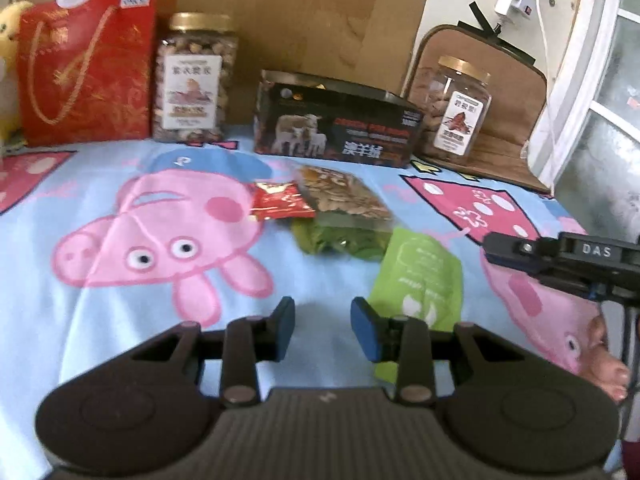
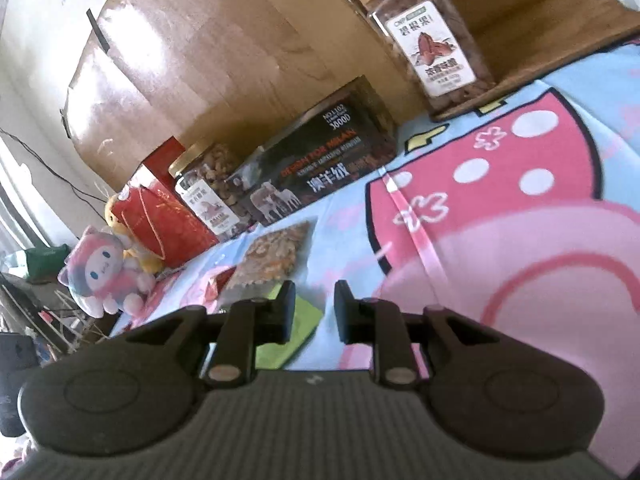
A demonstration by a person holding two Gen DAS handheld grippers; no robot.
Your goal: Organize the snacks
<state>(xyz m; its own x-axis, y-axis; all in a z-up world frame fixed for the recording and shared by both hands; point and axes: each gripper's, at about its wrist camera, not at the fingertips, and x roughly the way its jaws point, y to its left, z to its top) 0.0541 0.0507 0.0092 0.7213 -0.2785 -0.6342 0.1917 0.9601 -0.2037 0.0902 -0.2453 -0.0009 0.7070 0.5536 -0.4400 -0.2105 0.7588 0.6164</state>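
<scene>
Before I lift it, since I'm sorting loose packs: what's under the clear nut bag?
The clear nut bag overlaps a green leafy packet; only that packet's near part shows, the rest is covered.

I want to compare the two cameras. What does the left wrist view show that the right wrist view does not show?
Only the left wrist view: the right claw seen from outside, the wall plug, the leafy green packet.
Only the right wrist view: the pink doll.
Both: red bag, two nut jars, black box, clear snack bag, light green pouch, cartoon cloth.
</scene>
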